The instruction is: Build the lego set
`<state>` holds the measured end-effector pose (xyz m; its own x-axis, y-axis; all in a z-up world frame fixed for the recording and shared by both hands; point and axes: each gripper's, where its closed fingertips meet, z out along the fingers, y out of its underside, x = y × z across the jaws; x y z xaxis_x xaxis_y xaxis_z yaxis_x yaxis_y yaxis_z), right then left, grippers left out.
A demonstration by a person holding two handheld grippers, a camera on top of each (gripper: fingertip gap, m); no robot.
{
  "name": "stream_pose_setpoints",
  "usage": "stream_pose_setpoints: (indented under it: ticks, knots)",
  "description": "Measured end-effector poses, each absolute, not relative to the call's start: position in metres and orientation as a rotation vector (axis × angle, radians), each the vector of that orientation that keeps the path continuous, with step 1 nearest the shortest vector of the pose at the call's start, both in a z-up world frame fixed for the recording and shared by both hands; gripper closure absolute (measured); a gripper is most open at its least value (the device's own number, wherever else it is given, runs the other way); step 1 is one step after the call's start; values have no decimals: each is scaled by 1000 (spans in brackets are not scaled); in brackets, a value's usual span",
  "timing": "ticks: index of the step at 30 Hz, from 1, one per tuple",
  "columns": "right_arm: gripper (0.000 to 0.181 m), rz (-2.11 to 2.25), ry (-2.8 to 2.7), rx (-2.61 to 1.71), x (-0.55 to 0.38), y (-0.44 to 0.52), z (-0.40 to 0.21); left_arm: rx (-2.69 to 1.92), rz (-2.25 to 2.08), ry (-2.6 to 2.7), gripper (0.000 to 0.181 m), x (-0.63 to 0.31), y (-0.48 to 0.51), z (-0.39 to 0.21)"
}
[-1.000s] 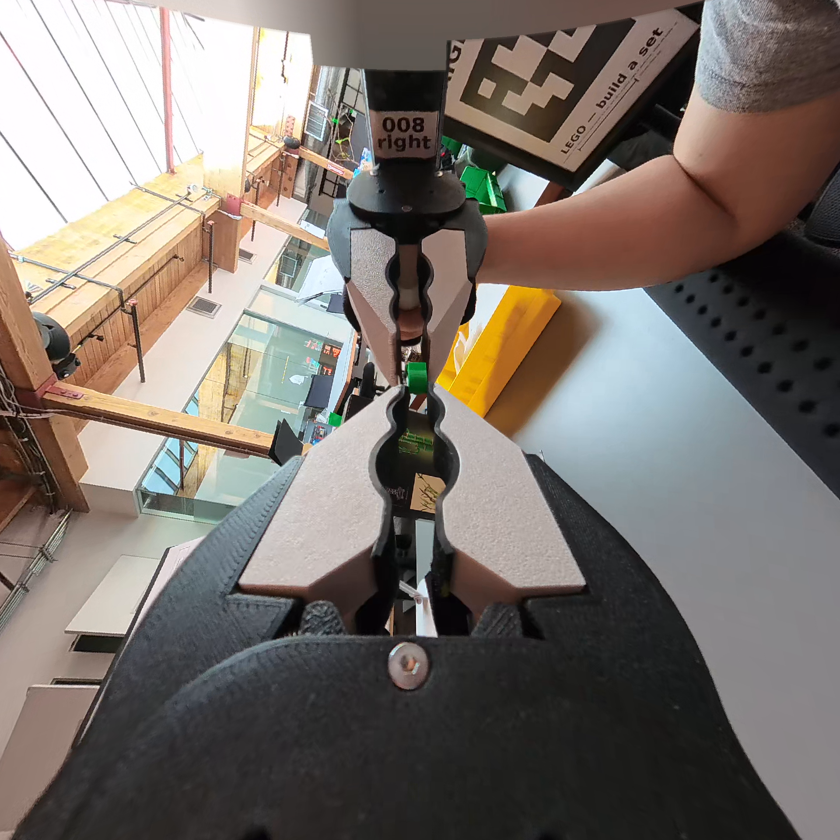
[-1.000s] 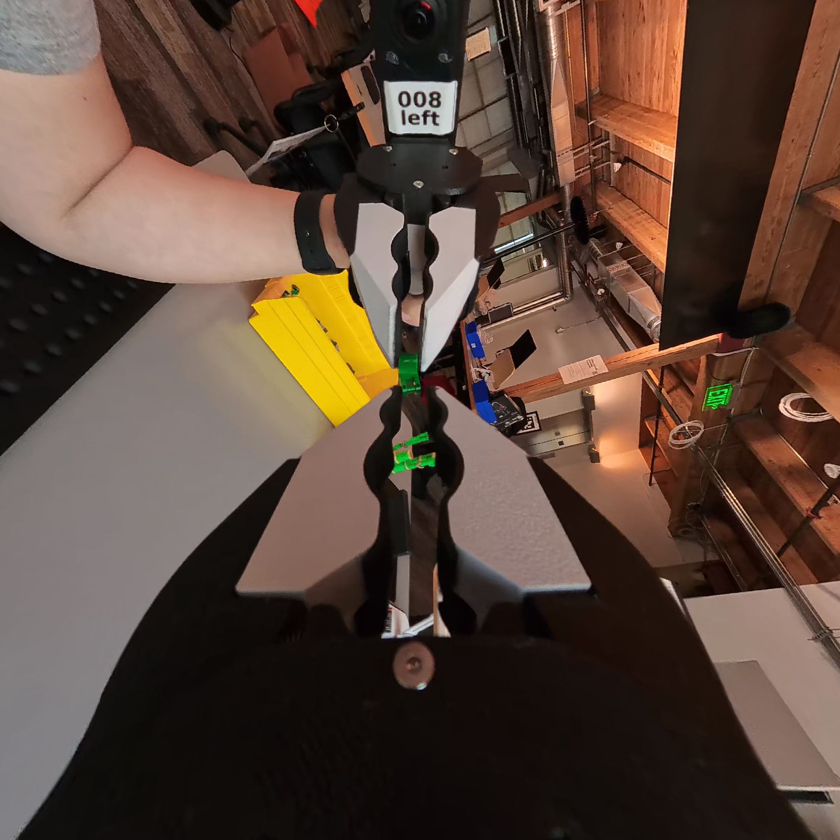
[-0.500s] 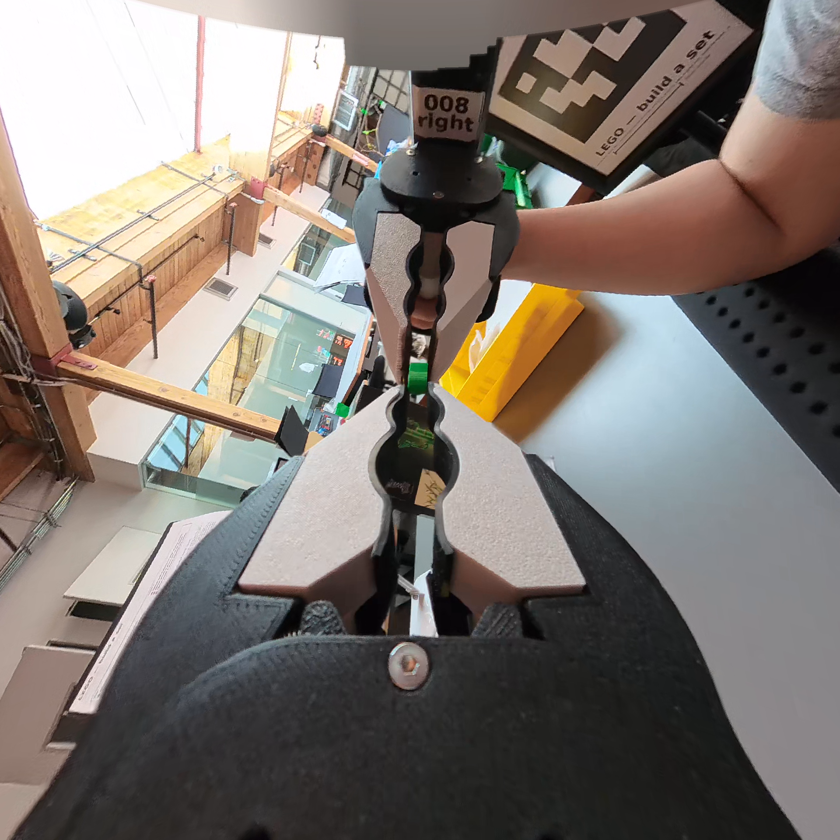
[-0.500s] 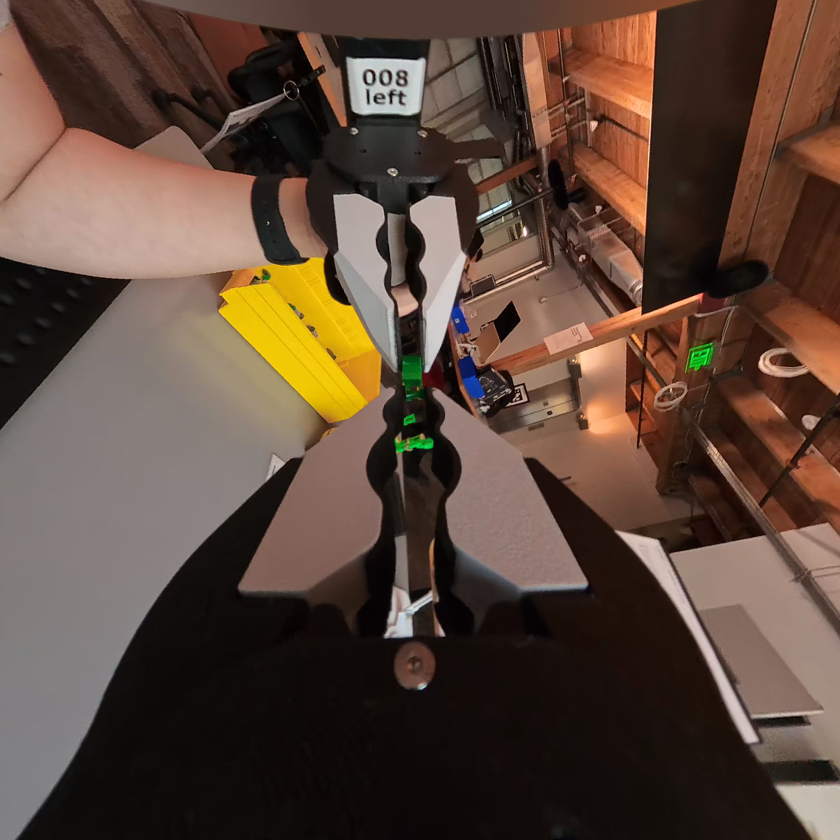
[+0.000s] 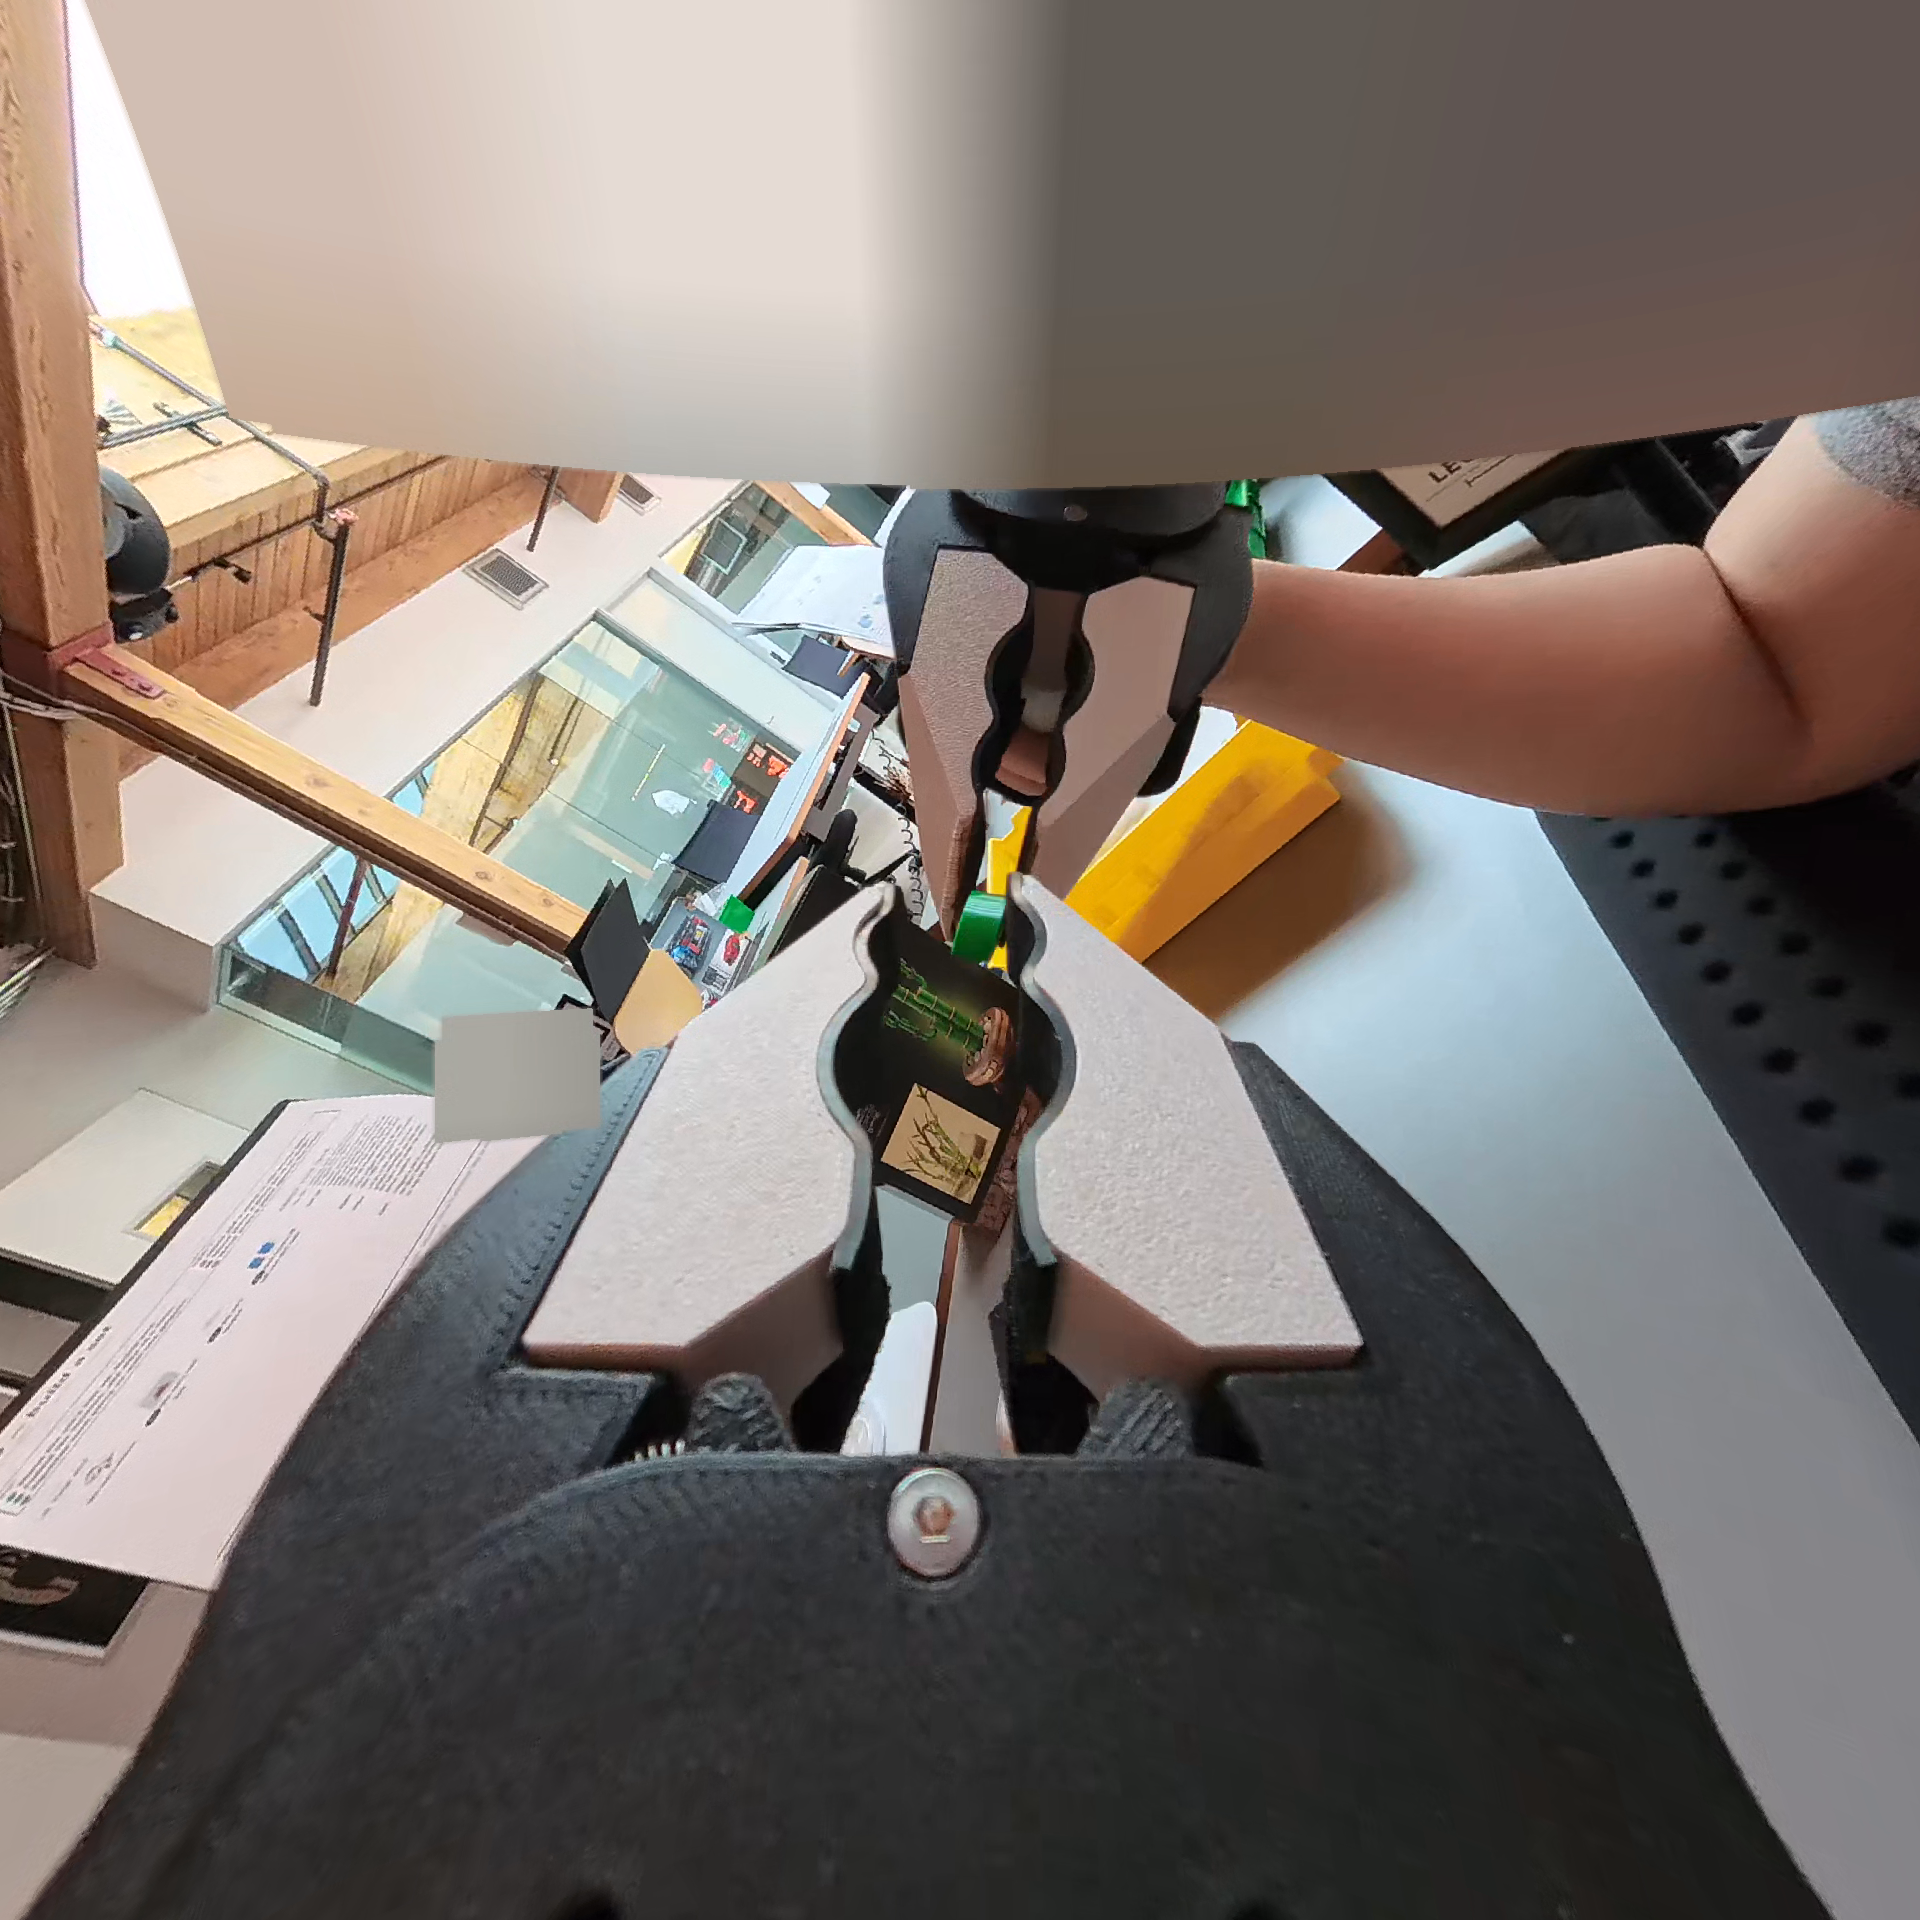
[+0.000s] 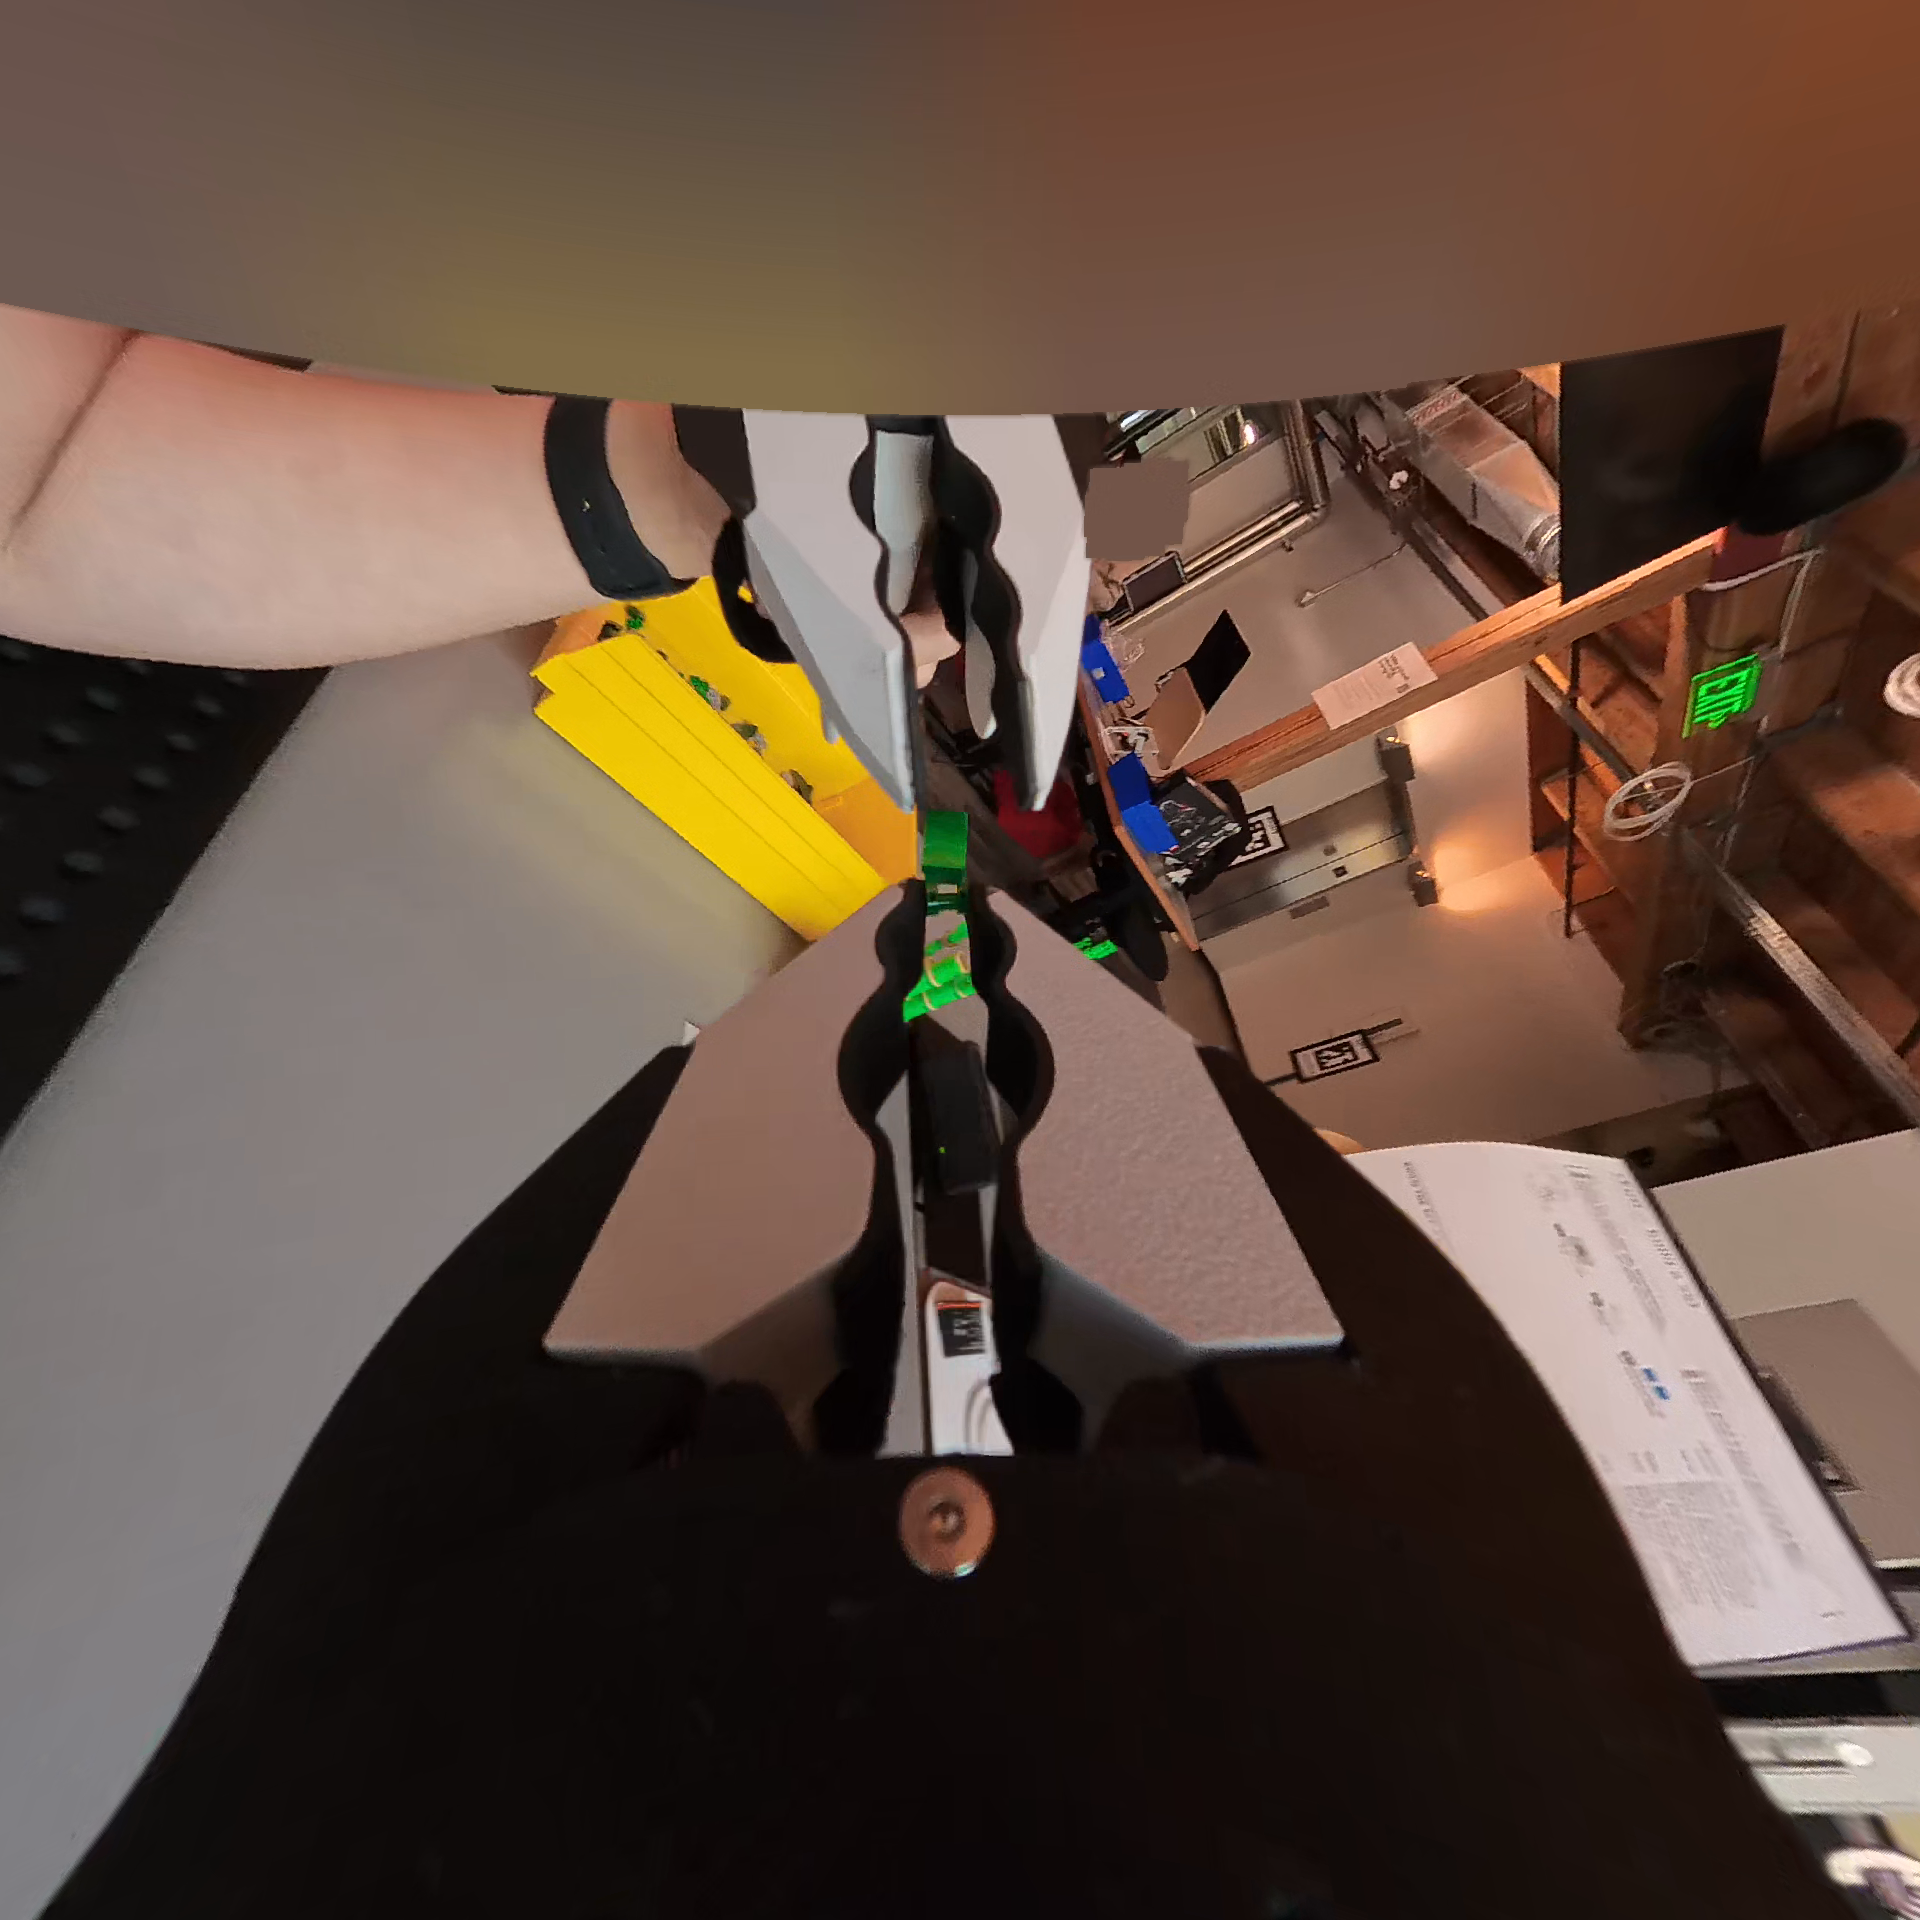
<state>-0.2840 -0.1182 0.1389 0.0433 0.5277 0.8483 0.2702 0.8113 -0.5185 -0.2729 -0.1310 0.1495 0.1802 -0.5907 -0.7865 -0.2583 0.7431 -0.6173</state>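
Grey table [image 5: 1455,1091], green piece [image 5: 977,928] between gripper [image 5: 951,902] tips

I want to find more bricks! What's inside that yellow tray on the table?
The yellow tray holds a few small green and grey pieces along its top edge. The left gripper and the person's arm cover the rest of its inside.

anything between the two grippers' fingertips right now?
Just the small green lego piece, bridging left gripper and right gripper; clearest in the right wrist view.
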Motion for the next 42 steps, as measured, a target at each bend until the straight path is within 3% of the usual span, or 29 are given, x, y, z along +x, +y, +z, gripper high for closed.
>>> stream_pose_setpoints:
  ticks: [6,22,42]
  knots:
    - [175,123,-1522,-582,-283,-124,145,-737,-194,1415,167,-271,-136,150]
    - [175,-343,-1425,-321,-275,-126,159,-582,490,1337,166,-265,-123,156]
    - [175,-430,-1384,-363,-276,-120,164,-514,611,1306,173,-261,-119,158]
